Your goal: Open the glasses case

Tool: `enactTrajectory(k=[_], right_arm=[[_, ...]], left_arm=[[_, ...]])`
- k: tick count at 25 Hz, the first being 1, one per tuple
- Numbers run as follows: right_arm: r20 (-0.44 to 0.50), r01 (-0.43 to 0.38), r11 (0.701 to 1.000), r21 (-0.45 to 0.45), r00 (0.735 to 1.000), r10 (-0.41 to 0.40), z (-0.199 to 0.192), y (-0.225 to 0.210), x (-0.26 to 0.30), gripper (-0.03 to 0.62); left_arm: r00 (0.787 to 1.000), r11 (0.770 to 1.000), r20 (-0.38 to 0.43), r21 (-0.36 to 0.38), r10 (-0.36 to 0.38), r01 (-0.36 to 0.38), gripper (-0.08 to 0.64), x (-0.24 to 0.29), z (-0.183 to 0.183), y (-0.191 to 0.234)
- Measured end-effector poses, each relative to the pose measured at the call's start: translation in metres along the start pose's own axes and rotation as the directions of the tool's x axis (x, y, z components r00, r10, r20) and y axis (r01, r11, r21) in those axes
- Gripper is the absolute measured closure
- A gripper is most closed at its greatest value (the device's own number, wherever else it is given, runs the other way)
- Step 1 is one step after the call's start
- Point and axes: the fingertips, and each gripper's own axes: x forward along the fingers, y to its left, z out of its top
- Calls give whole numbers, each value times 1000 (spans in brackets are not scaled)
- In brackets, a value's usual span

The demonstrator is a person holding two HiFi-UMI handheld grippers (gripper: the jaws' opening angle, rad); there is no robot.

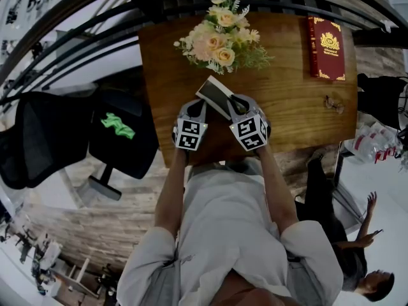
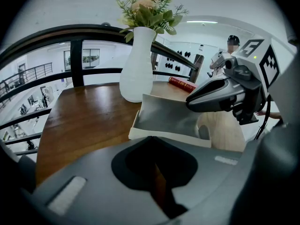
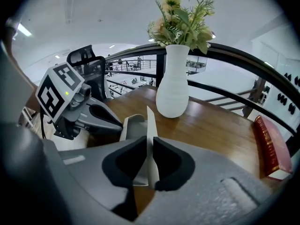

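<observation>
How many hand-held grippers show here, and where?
2. The left hand-held gripper sits left of the glasses case; the right hand-held gripper is at its right, clamped on the raised lid. None hidden.

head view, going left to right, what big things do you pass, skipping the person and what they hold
black chair → flowers → red book

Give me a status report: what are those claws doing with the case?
Right claw shut on lid, lid upright. Left claw shut at rim of case. Case open. Vase behind, clear of it.
</observation>
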Motion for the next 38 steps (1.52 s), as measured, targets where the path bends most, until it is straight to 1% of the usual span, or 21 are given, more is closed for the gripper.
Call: enactTrajectory(k=[7,10,14,16,23,28,32,35,38], right_arm=[[-12,-15,999,50,1000,15,-3,-5,-2,557],[-13,-17,996,87,1000,19,-7,-7,-3,560],[-5,2,991,137,1000,-1,-10,-13,-4,565],[-6,15,989,148,1000,-14,-11,-17,-4,568],[-30,65,989,135,998,-61,-15,-33,0,572],[-45,107,986,126,994,-102,-19,-42,3,551],[-44,104,988,111,994,-100,-18,-43,1,526],[-24,89,990,106,996,-87,-14,-38,-3,525],[-6,82,992,99,997,-82,-12,-34,-8,525]], left_arm=[[1000,1000,1,0,2,-2,540,0,0,1],[1000,1000,0,-3,2,-2,540,1,0,0],[1000,1000,-1,-3,4,-4,540,1,2,0],[1000,1000,-1,-3,4,-4,540,1,2,0],[1000,1000,-5,-3,8,-8,540,3,2,0],[1000,1000,-6,0,9,-9,540,4,3,0],[1000,1000,0,-17,2,-2,540,4,4,0],[1000,999,22,-49,1,0,540,2,7,3],[999,999,38,-48,7,-5,540,-1,12,5]])
